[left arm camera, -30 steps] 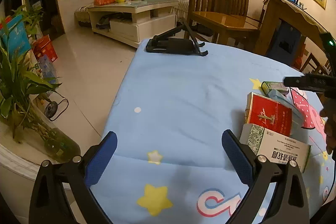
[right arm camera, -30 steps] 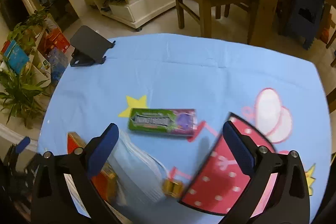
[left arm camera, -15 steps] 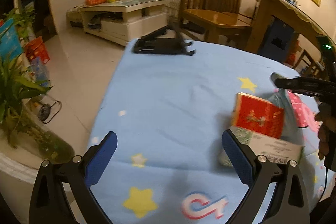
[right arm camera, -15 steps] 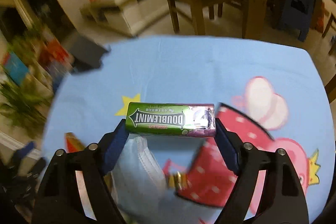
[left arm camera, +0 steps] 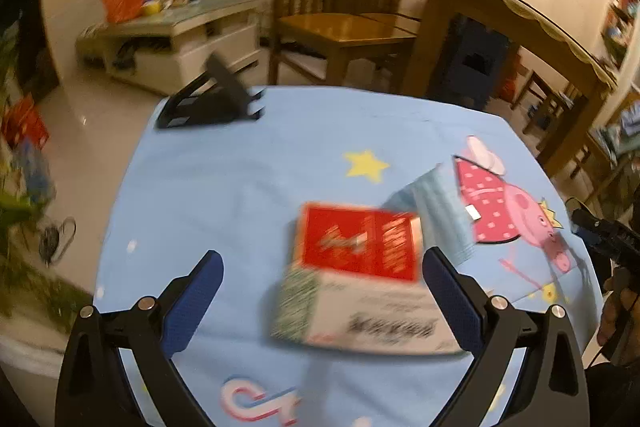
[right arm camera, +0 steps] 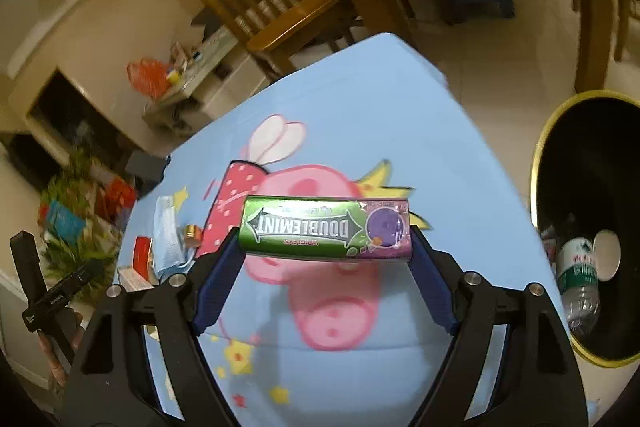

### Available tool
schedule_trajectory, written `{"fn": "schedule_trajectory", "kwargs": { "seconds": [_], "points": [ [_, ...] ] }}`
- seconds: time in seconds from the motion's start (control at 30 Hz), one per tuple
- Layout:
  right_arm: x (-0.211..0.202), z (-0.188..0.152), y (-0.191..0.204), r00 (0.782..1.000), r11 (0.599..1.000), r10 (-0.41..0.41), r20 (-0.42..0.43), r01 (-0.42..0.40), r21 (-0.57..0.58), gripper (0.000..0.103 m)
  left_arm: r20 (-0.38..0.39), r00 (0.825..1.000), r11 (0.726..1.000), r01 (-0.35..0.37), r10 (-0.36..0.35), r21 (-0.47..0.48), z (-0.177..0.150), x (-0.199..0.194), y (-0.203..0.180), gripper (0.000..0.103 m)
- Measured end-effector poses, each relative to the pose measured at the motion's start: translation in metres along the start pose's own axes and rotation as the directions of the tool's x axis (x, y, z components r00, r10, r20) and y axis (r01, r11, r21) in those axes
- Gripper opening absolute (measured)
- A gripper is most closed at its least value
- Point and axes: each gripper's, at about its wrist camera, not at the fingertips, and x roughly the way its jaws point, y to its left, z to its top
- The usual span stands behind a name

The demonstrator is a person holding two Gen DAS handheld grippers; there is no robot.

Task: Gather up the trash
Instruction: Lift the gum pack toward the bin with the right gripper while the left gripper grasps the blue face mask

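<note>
I am holding the Doublemint gum pack in my right claw, the two blue pads clamped on its short ends, so its long axis is running straight across from finger to finger. It is hanging lifted above the blue tabletop. The relation I am steering by: the black bin with the yellow rim is lying off to the right of the pack, down on the floor beside the tabletop's edge, so the coming move, as I judge it, is a swing rightward until the pack is over that opening. A plastic bottle is already lying inside.

My left claw is spread wide and gripping nothing, hovering over the red box and the white-and-green box it is leaning on (both blurred). A pale blue face mask is lying just beyond the red box.

The left view is giving me no bin at all, only the remaining trash and a black stand at the far edge. The right view alone is showing the bin, plus a small gold-coloured thing by the mask that I cannot identify.
</note>
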Motion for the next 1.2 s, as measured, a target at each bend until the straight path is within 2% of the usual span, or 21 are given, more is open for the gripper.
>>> {"fn": "schedule_trajectory", "kwargs": {
  "seconds": [0.07,0.17,0.23,0.3,0.37,0.4,0.43,0.47,0.5,0.53,0.67,0.73,0.87,0.93,1.0,1.07,1.13,1.2],
  "points": [
    [-0.003,-0.002,-0.011,1.000,0.999,0.009,-0.006,-0.009,0.033,0.079,0.003,1.000,0.996,0.025,-0.025,0.091,0.014,0.003,-0.030,0.096],
    [-0.012,0.003,-0.010,1.000,1.000,0.019,0.021,-0.019,0.019,0.079,0.006,1.000,0.984,0.029,-0.030,0.177,0.032,0.019,-0.064,0.096],
    [-0.018,0.007,-0.009,0.999,1.000,0.026,0.040,-0.026,0.015,0.079,-0.035,0.999,0.976,0.046,-0.040,0.213,0.044,0.043,-0.085,0.096],
    [-0.022,0.008,-0.011,0.998,0.999,0.026,0.051,-0.028,0.027,0.079,-0.096,0.995,0.971,0.034,-0.011,0.235,0.048,0.075,-0.097,0.096],
    [-0.028,0.009,-0.019,0.998,0.998,0.028,0.057,-0.031,0.053,0.079,-0.168,0.986,0.974,0.038,0.000,0.222,0.046,0.097,-0.097,0.079],
    [-0.027,0.010,-0.020,0.998,0.997,0.029,0.060,-0.033,0.063,0.079,-0.218,0.976,0.977,0.042,0.004,0.207,0.043,0.111,-0.094,0.050],
    [-0.030,0.011,-0.024,0.997,0.997,0.030,0.064,-0.034,0.073,0.079,-0.243,0.970,0.979,0.031,0.019,0.200,0.041,0.118,-0.091,0.032],
    [-0.032,0.013,-0.027,0.997,0.996,0.029,0.067,-0.034,0.083,0.079,-0.237,0.970,0.980,0.000,0.048,0.199,0.040,0.120,-0.088,0.027],
    [-0.034,0.014,-0.029,0.997,0.995,0.029,0.069,-0.035,0.091,0.079,-0.227,0.972,0.983,-0.015,0.057,0.183,0.041,0.116,-0.083,0.018],
    [-0.036,0.015,-0.031,0.997,0.994,0.031,0.074,-0.038,0.098,0.079,-0.221,0.974,0.988,-0.015,0.050,0.157,0.042,0.111,-0.079,0.014],
    [-0.041,0.018,-0.028,0.995,0.994,0.043,0.087,-0.051,0.093,0.079,-0.123,0.992,0.999,-0.021,0.027,0.047,0.050,0.072,-0.062,0.013],
    [-0.045,0.019,-0.024,0.994,0.997,0.033,0.100,-0.040,0.073,0.079,-0.045,0.999,1.000,-0.005,0.005,-0.008,0.056,0.045,-0.057,0.013],
    [-0.053,0.018,-0.021,0.992,0.998,0.027,0.124,-0.034,0.052,0.079,0.078,0.993,0.994,0.093,-0.087,-0.066,0.066,-0.001,-0.063,0.013],
    [-0.056,0.017,-0.022,0.991,0.998,0.031,0.131,-0.038,0.047,0.079,0.114,0.986,0.991,0.128,-0.122,-0.045,0.066,-0.013,-0.075,0.014],
    [-0.058,0.017,-0.021,0.991,0.999,0.024,0.133,-0.029,0.032,0.079,0.136,0.984,0.993,0.113,-0.114,0.017,0.061,-0.021,-0.098,0.015],
    [-0.056,0.015,-0.019,0.993,1.000,-0.001,0.115,0.000,0.011,0.079,0.122,0.987,0.993,0.094,-0.102,0.076,0.051,-0.018,-0.119,0.015],
    [-0.056,0.015,-0.022,0.994,1.000,-0.028,0.106,0.028,0.006,0.079,0.084,0.990,0.988,0.104,-0.113,0.112,0.043,-0.009,-0.141,0.015],
    [-0.068,0.017,-0.029,0.988,0.998,-0.060,0.141,0.060,0.003,0.079,0.052,0.990,0.980,0.125,-0.135,0.152,0.035,0.000,-0.165,0.015]
  ]
}}
